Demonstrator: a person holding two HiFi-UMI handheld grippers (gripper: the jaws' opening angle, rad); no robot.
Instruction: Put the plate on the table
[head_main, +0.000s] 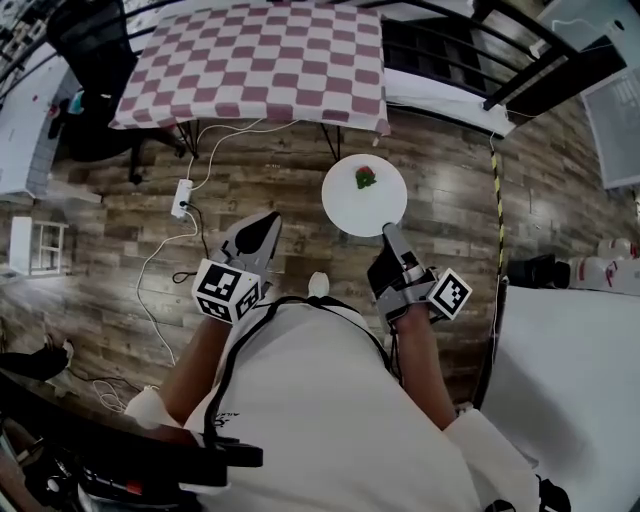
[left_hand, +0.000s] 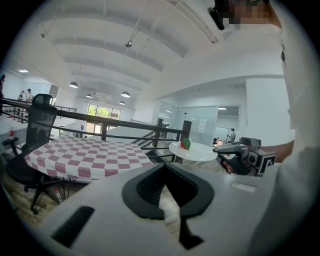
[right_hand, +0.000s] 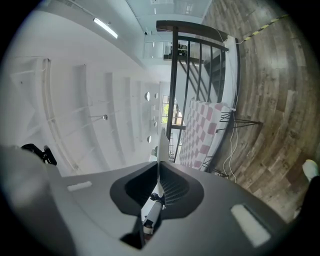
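Presently the plate (head_main: 352, 205) is carried above the floor, short of the checkered tabletop (head_main: 250, 60). Risk: held by one edge only, it may sag and shed the small red-and-green item (head_main: 366, 178). Its near rim sits clamped in the right tool (head_main: 388, 232); left tool (head_main: 268, 222) nearly closed, empty

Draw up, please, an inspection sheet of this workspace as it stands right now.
Surface: table under a red-and-white checked cloth, nothing seen on it.
Job's things: round white plate carrying a small red-and-green item, held over the wooden floor, short of the table.
Clutter: small white rack on the floor.
Grippers: right gripper shut on the plate's rim; left gripper shut, empty.
Cables: white power strip with white leads on the floor by the table.
Surroundings: black office chair, black railing.
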